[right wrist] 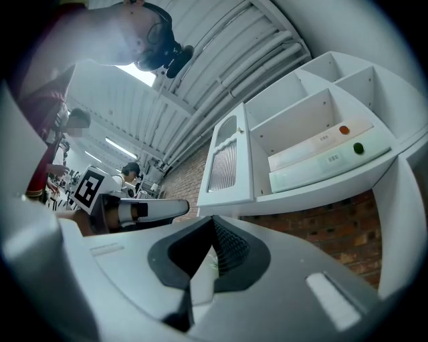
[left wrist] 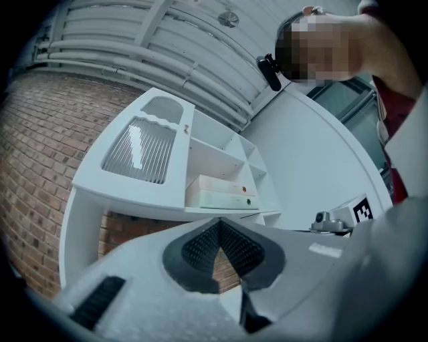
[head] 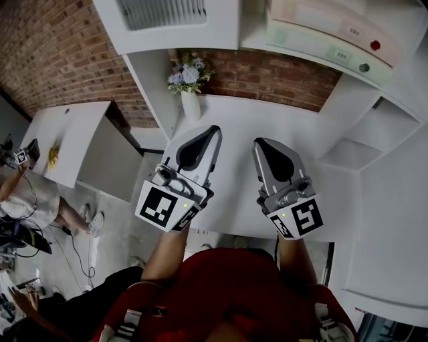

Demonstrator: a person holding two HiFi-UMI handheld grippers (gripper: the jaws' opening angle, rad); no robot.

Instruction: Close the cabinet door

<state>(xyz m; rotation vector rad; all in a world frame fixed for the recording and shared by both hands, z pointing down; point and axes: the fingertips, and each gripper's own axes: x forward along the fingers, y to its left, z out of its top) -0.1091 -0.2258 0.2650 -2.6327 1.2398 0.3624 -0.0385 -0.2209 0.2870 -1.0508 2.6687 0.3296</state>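
The white cabinet door (head: 167,17), with a ribbed glass panel, lies flat against the upper cabinet's front above the counter. It also shows in the left gripper view (left wrist: 142,152) and in the right gripper view (right wrist: 225,163), beside open shelves. My left gripper (head: 214,131) hovers over the white counter (head: 234,180), well below the door and apart from it. Its jaws are shut with nothing between them (left wrist: 219,226). My right gripper (head: 259,143) hangs alongside it at the same height, also shut and empty (right wrist: 212,222).
A white vase of flowers (head: 189,90) stands at the counter's back against the brick wall (head: 281,77). Two flat boxes (head: 328,37) with a red and a green dot lie on the open shelf. At left are a white table (head: 63,137) and a seated person (head: 30,197).
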